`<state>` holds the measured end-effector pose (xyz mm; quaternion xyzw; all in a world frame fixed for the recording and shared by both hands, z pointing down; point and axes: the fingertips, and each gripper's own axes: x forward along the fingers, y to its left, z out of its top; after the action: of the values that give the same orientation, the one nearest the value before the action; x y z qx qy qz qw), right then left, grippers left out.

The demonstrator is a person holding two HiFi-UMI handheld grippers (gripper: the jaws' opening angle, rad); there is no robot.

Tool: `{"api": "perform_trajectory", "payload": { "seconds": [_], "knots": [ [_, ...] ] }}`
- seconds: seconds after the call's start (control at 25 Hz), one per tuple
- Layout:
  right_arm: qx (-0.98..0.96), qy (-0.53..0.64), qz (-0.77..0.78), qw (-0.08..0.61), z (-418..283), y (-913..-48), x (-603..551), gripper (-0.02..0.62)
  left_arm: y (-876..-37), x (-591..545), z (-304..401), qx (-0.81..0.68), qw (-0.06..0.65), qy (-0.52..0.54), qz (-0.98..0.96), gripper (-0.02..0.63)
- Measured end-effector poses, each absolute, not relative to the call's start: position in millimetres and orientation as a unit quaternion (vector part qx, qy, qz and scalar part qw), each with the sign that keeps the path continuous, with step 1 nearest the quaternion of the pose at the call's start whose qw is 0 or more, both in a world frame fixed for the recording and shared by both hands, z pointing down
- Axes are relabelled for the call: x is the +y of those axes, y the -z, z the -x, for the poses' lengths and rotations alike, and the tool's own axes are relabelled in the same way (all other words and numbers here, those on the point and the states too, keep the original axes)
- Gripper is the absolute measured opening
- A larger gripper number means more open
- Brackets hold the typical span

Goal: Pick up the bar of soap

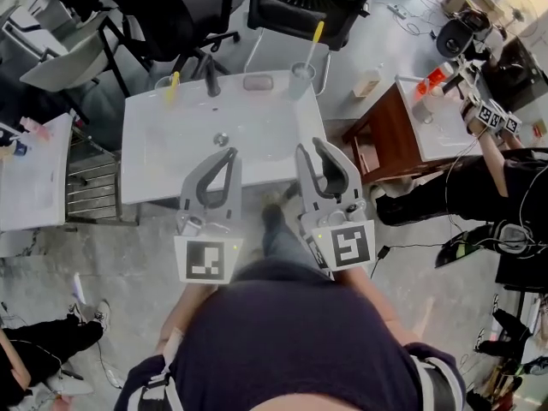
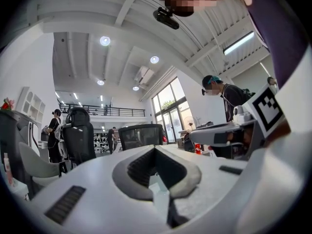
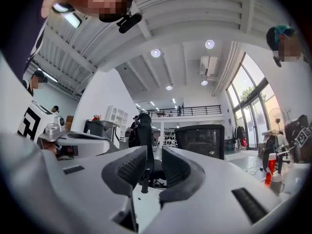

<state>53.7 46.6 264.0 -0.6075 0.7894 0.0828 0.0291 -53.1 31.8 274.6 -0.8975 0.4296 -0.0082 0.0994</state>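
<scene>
Here, the soap (image 1: 258, 81), a pinkish bar, lies on the far rim of the white basin (image 1: 163, 139), just right of the tap (image 1: 211, 79). Both grippers hang over the near rim, well apart from the soap. The left gripper (image 1: 231, 153) has its jaw tips pressed together, empty; the right gripper (image 1: 309, 146) has its jaws parted, with nothing between them

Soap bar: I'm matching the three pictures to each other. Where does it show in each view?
Head view: soap bar on the sink's back rim, between the faucet and a cup.
Left gripper view: not in it.
Right gripper view: not in it.
Shared landmark: the black mesh chair beyond the sink.
</scene>
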Motion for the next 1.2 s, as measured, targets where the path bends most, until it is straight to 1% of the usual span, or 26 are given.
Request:
{"api": "perform_trajectory", "payload": {
  "seconds": [0.64,1.2],
  "knots": [
    [0.827,-0.072,0.558,0.011,-84.4,-278.8,-119.7,0.091,-277.6,-117.7,8.2,0.448,0.104,0.017,0.888,0.000],
    [0.864,-0.042,0.501,-0.008,-96.0,-307.5,-213.9,0.091,-297.1,-201.9,-17.4,0.476,0.092,0.048,0.873,-0.002]
  ]
}}
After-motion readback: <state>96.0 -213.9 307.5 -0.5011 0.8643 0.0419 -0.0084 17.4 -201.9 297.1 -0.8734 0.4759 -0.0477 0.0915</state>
